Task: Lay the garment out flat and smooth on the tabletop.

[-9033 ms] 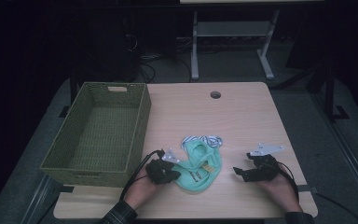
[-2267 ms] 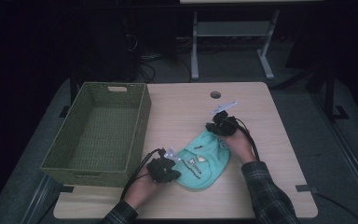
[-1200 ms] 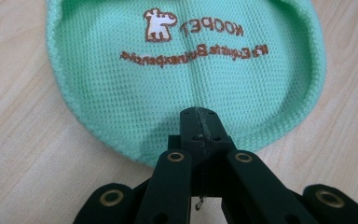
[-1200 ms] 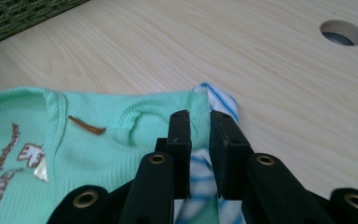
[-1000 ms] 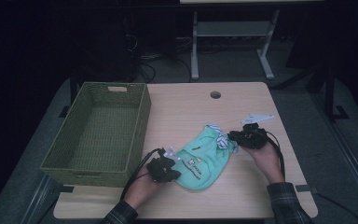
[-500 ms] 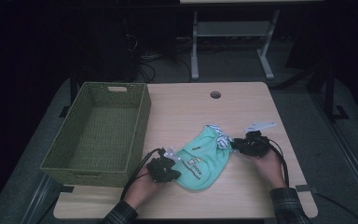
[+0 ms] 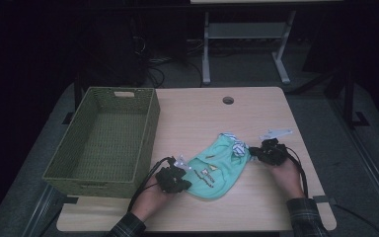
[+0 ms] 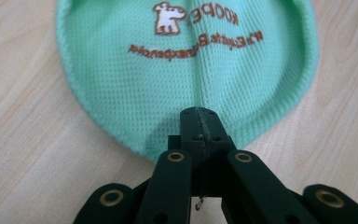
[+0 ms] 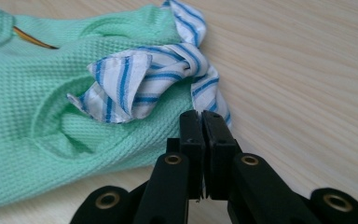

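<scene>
While high view blurs grips | L claw (image 8: 199, 122) clenched on bib (image 8: 186, 70) hem | R claw (image 9: 200, 122) clenched at striped tie (image 9: 135, 84)

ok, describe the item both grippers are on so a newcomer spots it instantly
On the wooden table, right of the green woven basket, lies a mint-green bib. It alone is cloth: waffle-textured, brown print, blue-and-white striped ties at one end.

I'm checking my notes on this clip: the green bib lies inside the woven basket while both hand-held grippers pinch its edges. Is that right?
Not quite. The green bib lies on the wooden table, beside the woven basket, not in it; the high view shows this. The left hand-held gripper and right hand-held gripper do pinch its edges.
</scene>
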Demonstrator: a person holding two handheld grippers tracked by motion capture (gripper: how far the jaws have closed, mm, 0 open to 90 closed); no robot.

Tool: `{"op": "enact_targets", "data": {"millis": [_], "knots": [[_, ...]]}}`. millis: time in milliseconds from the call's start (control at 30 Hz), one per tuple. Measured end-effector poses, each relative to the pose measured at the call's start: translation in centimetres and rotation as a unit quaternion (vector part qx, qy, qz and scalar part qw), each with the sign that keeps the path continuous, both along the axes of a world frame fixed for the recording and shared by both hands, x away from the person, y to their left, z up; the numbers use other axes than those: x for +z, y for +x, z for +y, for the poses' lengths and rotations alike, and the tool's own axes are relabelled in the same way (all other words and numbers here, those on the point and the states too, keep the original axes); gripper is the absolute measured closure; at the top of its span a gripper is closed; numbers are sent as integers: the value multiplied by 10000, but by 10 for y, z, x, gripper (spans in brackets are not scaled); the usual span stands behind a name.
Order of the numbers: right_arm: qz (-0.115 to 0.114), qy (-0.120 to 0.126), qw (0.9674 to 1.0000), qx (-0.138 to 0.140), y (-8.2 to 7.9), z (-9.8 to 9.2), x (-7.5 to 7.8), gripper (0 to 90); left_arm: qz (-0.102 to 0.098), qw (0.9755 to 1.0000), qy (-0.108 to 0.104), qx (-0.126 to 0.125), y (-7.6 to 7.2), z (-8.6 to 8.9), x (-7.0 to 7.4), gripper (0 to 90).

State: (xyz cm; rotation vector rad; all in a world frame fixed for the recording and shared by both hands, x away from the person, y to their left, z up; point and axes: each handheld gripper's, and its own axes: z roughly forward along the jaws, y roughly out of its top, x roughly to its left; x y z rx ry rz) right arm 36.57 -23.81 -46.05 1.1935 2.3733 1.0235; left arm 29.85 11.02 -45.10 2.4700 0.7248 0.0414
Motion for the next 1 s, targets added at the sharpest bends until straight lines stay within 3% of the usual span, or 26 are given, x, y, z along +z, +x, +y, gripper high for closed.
{"op": "enact_targets", "data": {"millis": [167, 433, 600, 1000], "knots": [[62, 78, 9999, -17, 1, -7, -4, 835, 7, 10000, 36, -41, 1, 1, 0, 897], [-106, 448, 9988, 193, -26, -4, 17, 820, -3, 10000, 1, -10, 0, 0, 0, 897], [-59, 450, 9973, 578, -48, 15, 16, 872, -9, 10000, 14, -13, 0, 0, 0, 897], [162, 426, 9946, 928, -64, 42, 7, 898, 3, 10000, 0, -23, 0, 0, 0, 897]]}}
